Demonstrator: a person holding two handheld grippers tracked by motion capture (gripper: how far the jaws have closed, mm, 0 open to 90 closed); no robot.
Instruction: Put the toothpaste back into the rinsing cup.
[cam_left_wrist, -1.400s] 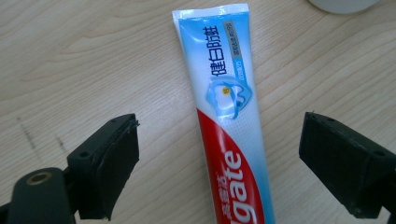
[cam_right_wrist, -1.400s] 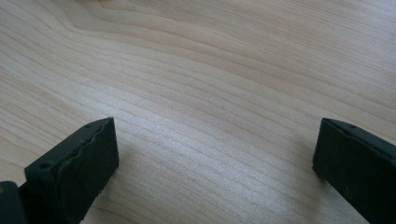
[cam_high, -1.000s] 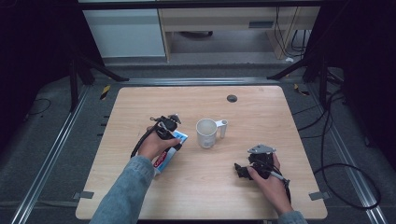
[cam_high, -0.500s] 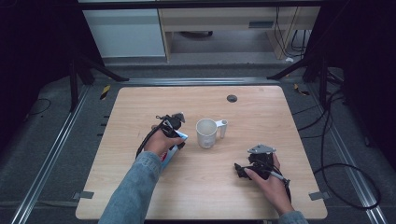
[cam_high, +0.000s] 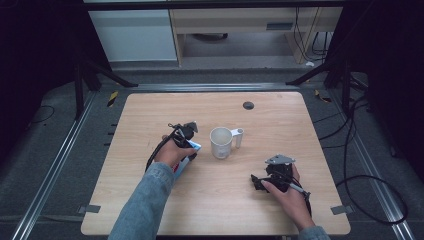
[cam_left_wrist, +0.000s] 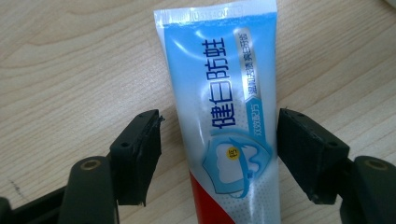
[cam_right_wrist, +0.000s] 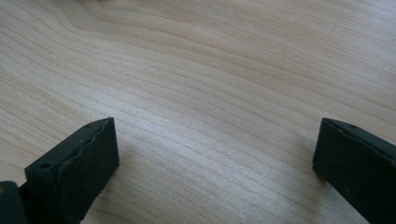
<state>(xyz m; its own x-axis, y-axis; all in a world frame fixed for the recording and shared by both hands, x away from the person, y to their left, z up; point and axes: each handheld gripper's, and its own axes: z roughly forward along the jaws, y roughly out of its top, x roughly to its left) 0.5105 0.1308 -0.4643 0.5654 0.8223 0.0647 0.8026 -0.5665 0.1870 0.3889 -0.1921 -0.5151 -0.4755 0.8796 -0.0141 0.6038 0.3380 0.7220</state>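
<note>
A blue, white and red toothpaste tube (cam_left_wrist: 224, 107) lies flat on the wooden table (cam_high: 280, 125). My left gripper (cam_left_wrist: 219, 116) straddles it from above. Its jaws have just been closing, with the tube between them. A narrow gap still shows on each side, wider at the left pad (cam_left_wrist: 142, 154). In the high view the left gripper (cam_high: 187, 149) sits over the tube (cam_high: 194, 147), just left of a white mug (cam_high: 220, 142) that stands upright with its handle to the right. My right gripper (cam_high: 256, 182) rests low near the front right, open over bare wood (cam_right_wrist: 215, 126).
A small black round disc (cam_high: 248, 105) sits in the tabletop behind the mug. Metal rails run along the table's left and right sides. Black cables (cam_high: 350, 165) trail on the floor at the right. Dark stand legs and a low shelf stand beyond the far edge.
The left hand has edged slightly toward the mug and now covers more of the tube. The right hand and the mug have not moved.
</note>
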